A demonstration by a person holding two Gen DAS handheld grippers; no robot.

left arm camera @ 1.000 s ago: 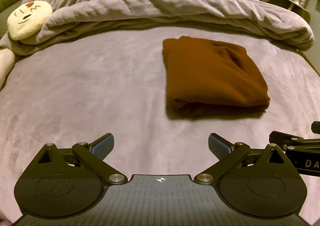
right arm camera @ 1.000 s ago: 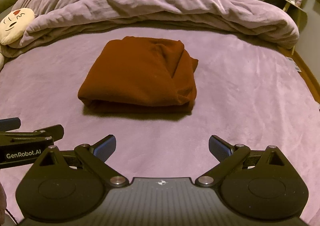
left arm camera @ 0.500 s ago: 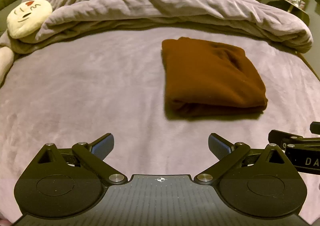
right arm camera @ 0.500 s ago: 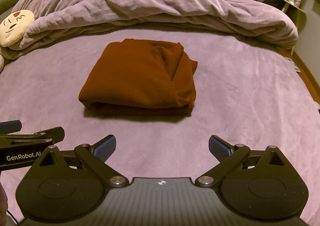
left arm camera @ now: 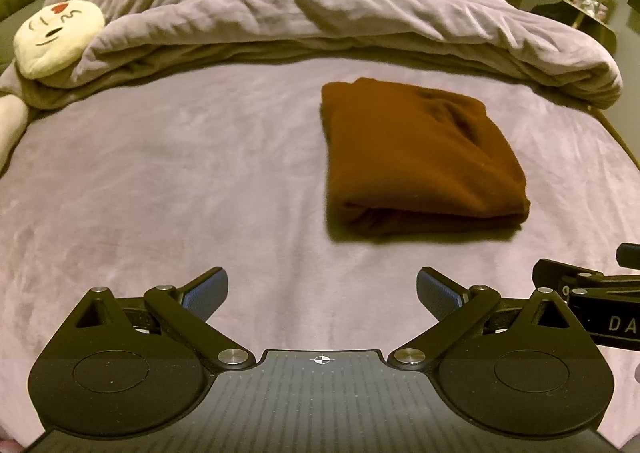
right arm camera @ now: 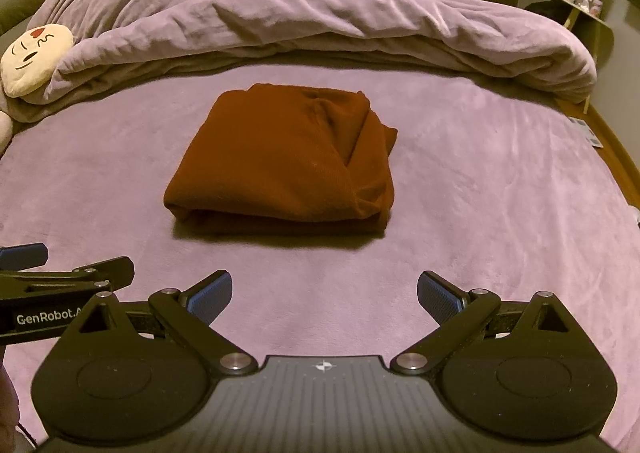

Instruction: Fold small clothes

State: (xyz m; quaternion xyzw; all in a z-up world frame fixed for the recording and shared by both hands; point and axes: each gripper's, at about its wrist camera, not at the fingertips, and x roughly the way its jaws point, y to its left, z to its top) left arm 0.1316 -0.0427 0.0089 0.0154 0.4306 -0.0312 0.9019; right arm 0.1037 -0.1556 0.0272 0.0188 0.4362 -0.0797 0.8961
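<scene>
Left wrist view: the left gripper (left arm camera: 322,289) hangs over the near part of the bed (left arm camera: 160,193) with its jaws spread wide and nothing between them. The brown garment (left arm camera: 416,157) lies folded into a compact stack right of the bed's middle, well short of the heaped duvet (left arm camera: 320,13) along the far edge. The fold looks finished. If anything is left, it is tidying: press the top layer flat, coming in low at the near folded edge so the layers do not slide apart. A cream plush face pillow (left arm camera: 56,37) sits at the far left corner, partly under the duvet. No container shows here.

Right wrist view: the right gripper (right arm camera: 324,293) also has its jaws wide apart and empty, held near the bed's front edge. From this side the garment's right edge is looser, with a ridge of bunched cloth; smoothing that ridge towards the bed's right edge would square the stack. The left gripper's arm shows at the lower left. No basket, box or drawer is visible to receive the garment.
</scene>
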